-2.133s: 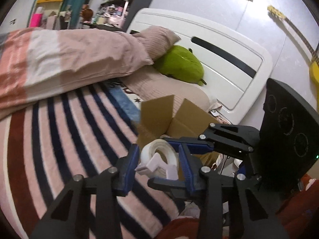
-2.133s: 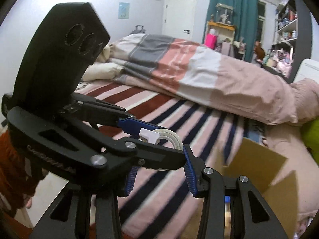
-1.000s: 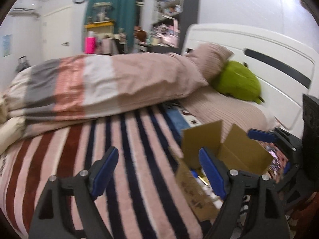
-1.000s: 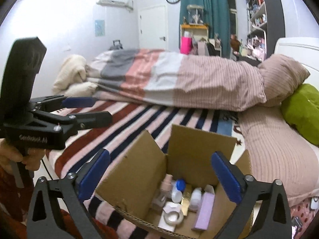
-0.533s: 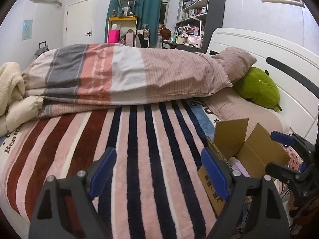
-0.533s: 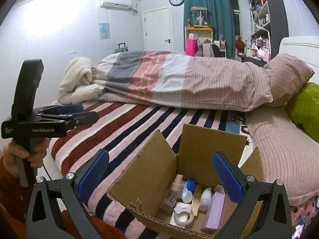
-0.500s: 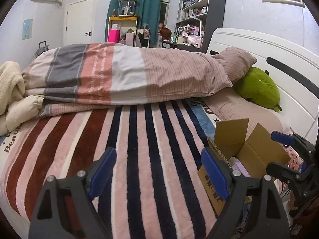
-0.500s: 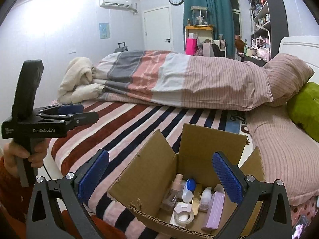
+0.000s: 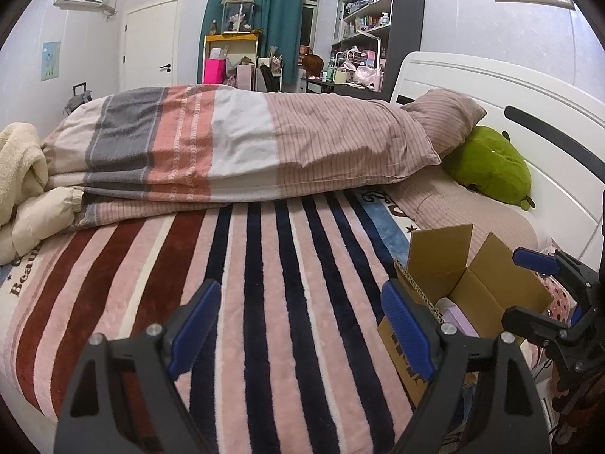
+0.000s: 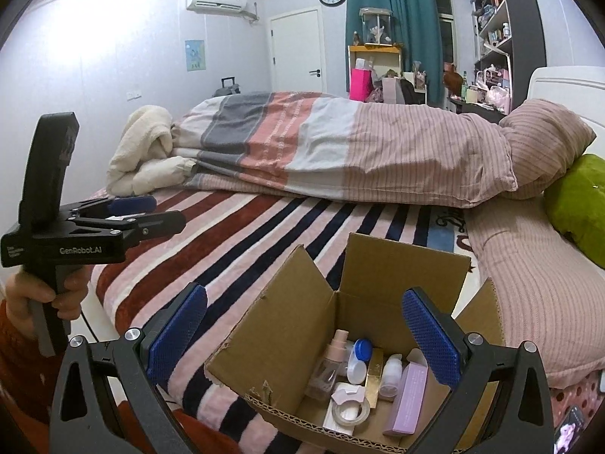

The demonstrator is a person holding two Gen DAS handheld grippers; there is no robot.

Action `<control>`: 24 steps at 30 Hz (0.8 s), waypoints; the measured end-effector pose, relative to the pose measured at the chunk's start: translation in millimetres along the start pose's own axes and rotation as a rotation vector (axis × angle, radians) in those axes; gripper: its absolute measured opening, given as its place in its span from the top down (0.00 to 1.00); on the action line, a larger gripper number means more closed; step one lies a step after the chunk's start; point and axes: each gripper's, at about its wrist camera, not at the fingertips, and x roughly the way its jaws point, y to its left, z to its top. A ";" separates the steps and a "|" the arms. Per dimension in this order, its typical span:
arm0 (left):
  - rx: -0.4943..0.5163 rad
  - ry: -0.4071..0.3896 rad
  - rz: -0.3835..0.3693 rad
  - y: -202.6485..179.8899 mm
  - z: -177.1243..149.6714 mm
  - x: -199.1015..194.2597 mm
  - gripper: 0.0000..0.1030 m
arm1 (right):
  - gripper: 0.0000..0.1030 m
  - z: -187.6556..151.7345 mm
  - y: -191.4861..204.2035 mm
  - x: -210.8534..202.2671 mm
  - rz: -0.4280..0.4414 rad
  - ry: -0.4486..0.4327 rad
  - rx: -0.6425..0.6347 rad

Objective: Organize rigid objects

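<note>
One striped blanket [image 9: 264,302] covers the bed beneath a folded duvet [image 9: 234,147].

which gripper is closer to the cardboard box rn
Right. The right gripper hangs open directly above the cardboard box, looking down into it. The left gripper is open off to the box's side, over the striped blanket.

In the left wrist view the cardboard box [image 9: 469,295] at four o'clock shows only a corner of a purple carton [image 9: 455,319]; its wall hides the other contents. In the right wrist view the green plush [image 10: 578,196] is cut off at three o'clock, and the printing on the purple carton [image 10: 406,401] is too small to read.
</note>
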 end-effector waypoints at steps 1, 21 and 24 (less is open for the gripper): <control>0.000 -0.001 -0.001 0.0 0.0 -0.1 0.18 | 0.00 -0.3 0.1 0.1 0.000 0.000 0.001; 0.016 0.002 -0.003 -2.6 1.7 -3.7 0.18 | 0.00 -4.1 3.9 0.7 -0.015 0.017 0.022; 0.020 0.000 -0.004 -1.0 0.7 -4.3 0.18 | 0.00 -3.8 4.1 0.8 -0.023 0.016 0.018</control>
